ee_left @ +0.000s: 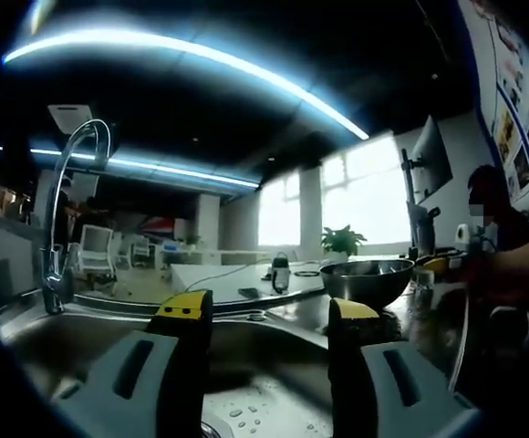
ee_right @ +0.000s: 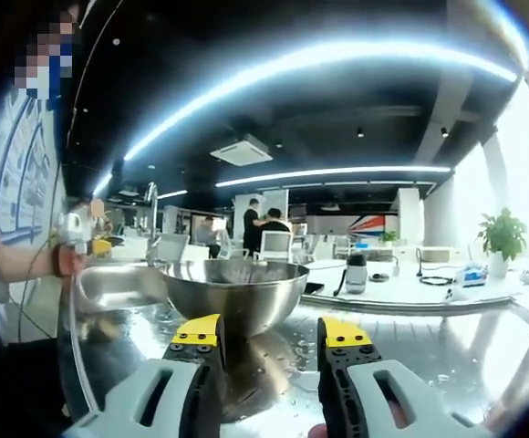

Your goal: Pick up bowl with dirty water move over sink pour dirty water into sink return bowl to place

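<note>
A: Left gripper view first; what do you see?

B: The left gripper (ee_left: 269,319) hangs above the stainless steel sink basin (ee_left: 55,342), its 2 yellow-tipped jaws apart with nothing between them; droplets lie on the basin floor. The curved chrome tap (ee_left: 68,196) rises at the far side; the round shiny steel bowl (ee_left: 367,279) stands on the wet steel counter (ee_left: 292,312) beyond the basin's edge, well apart from this gripper.

A: And the right gripper view?

B: The right gripper (ee_right: 269,342) is level with the counter, jaws spread and empty; the bowl sits just ahead of the tips, not yet touched. I cannot see the water inside from this low angle. A person's hand (ee_right: 71,239) shows at the left.

A: How will the bowl handle?

B: My guess: stiff, thin-walled, and slippery, since both metal and counter are wet; water would make it heavier and prone to slosh. The curved wall offers no purchase, so I would take the near rim, 1 jaw inside and 1 outside, and lift level.
</note>
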Available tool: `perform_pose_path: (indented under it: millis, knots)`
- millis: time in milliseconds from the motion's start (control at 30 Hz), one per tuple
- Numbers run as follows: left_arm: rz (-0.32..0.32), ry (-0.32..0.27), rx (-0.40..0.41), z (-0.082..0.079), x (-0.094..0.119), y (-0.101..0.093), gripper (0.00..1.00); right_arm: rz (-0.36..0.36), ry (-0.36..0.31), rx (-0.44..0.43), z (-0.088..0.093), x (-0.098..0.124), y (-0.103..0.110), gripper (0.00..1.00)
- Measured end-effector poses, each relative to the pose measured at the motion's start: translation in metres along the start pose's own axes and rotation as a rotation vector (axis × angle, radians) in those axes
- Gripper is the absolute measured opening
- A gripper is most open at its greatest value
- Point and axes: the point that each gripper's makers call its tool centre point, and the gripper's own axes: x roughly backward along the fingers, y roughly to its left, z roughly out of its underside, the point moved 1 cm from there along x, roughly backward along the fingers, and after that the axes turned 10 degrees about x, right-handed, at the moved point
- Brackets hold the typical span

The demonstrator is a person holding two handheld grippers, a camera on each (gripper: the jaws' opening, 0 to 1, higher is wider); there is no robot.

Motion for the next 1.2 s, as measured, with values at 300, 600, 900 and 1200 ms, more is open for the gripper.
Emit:
perform_pose_path:
  millis: [300, 600, 900, 1200]
  knots:
    - [0.036, -0.009, 0.021, -0.003, 0.003, -0.003, 0.47, -0.017, 0.056, 0.058, 0.008, -0.002, 0.009, 0.29]
    - [0.014, 0.001, 0.004, 0.0, 0.001, 0.002, 0.47, 0.004, 0.029, -0.028, 0.005, 0.001, 0.0, 0.28]
    - [0.059, 0.032, -0.031, 0.005, -0.001, -0.009, 0.51, -0.012, 0.065, -0.004, -0.026, 0.002, -0.007, 0.31]
    - [0.082, 0.021, -0.002, 0.004, -0.001, -0.009, 0.5, -0.01, 0.096, -0.008, -0.067, -0.016, -0.022, 0.2]
